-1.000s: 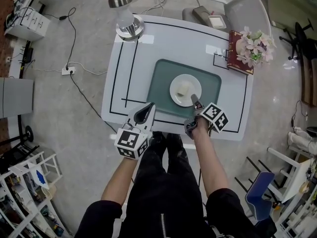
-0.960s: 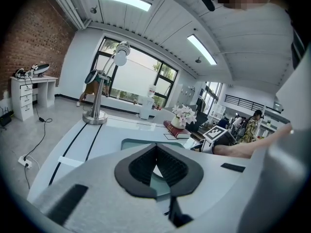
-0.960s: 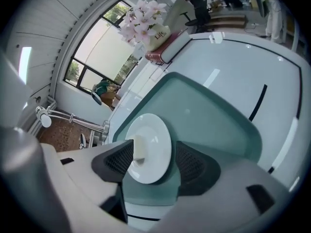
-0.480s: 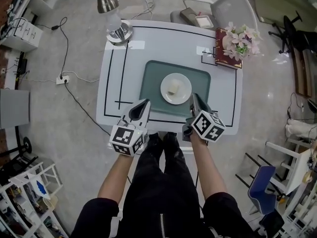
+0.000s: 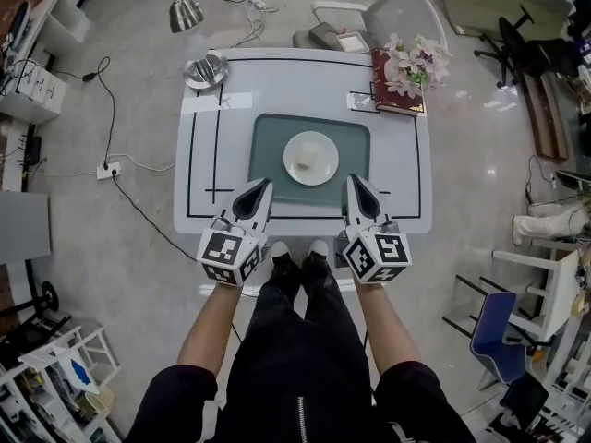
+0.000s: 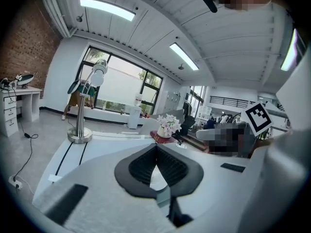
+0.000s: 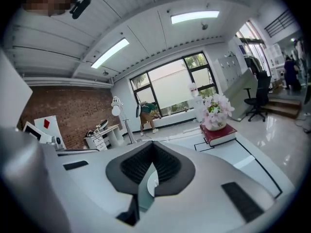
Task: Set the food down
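Grey floor lies all round a white tabletop [image 5: 397, 169] with black lines on it. On the tabletop is a green mat [image 5: 268, 137], and on the mat sits a white plate [image 5: 293, 166]. The food [image 5: 312, 159], a small pale lump, lies in the middle of the plate. What kind of food it is, I cannot tell.

The left tool [image 5: 262, 185] and the right tool [image 5: 352, 181] hang over the near edge of the tabletop, one at each side of the plate and apart from it. Both tools are shut tight, tip against tip, and hold nothing.

At the far end stand a silver lamp [image 5: 205, 67] and a red book [image 5: 399, 100] with pink flowers [image 5: 414, 61] on top.

I think the job is done: the food is down on the plate and no tool touches it. Nothing looks left to do.
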### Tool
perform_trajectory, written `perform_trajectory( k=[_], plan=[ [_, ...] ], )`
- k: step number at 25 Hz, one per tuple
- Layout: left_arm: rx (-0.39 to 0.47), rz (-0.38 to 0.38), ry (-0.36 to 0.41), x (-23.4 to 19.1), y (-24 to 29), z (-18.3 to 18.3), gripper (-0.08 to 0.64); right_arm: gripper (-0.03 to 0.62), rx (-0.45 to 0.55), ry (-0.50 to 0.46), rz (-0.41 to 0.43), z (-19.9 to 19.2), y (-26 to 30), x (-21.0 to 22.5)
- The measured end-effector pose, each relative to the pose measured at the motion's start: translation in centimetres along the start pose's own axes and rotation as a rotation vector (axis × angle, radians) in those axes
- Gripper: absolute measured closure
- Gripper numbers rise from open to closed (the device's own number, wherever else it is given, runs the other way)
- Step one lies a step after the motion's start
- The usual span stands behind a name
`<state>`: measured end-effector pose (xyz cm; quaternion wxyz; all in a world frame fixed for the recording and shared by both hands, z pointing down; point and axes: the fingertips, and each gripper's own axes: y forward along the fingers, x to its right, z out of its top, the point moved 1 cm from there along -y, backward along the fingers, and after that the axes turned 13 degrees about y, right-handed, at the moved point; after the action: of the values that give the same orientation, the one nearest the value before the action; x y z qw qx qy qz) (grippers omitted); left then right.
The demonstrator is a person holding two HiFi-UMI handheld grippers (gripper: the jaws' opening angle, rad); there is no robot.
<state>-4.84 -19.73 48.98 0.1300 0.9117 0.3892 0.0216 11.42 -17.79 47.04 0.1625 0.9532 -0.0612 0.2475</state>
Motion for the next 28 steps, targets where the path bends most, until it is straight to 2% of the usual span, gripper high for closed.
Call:
perform_trajectory(
  k=[9, 14, 22, 28],
  plan=[
    [0.035, 0.006, 0.022, 2.8, -2.8, 1.5, 0.555, 0.583, 0.015, -0.086, 0.059, -0.3, -4.5, -2.8],
    [0.042, 0.029, 0.023, 4.8, -5.2, 1.2, 0.555, 0.583, 0.005, -0.089, 0.088, -1.3, -7.0, -3.8],
    [0.051, 0.056, 0.018, 10.1, -9.4, 0.5, 0.555, 0.583, -0.012, -0.131, 0.120, -2.8, -13.5, -4.6],
    [0.055, 0.074, 0.036, 13.9, -12.0, 0.7, 0.555, 0.583, -0.026, -0.121, 0.139, -3.9, -18.1, -4.7]
  ],
)
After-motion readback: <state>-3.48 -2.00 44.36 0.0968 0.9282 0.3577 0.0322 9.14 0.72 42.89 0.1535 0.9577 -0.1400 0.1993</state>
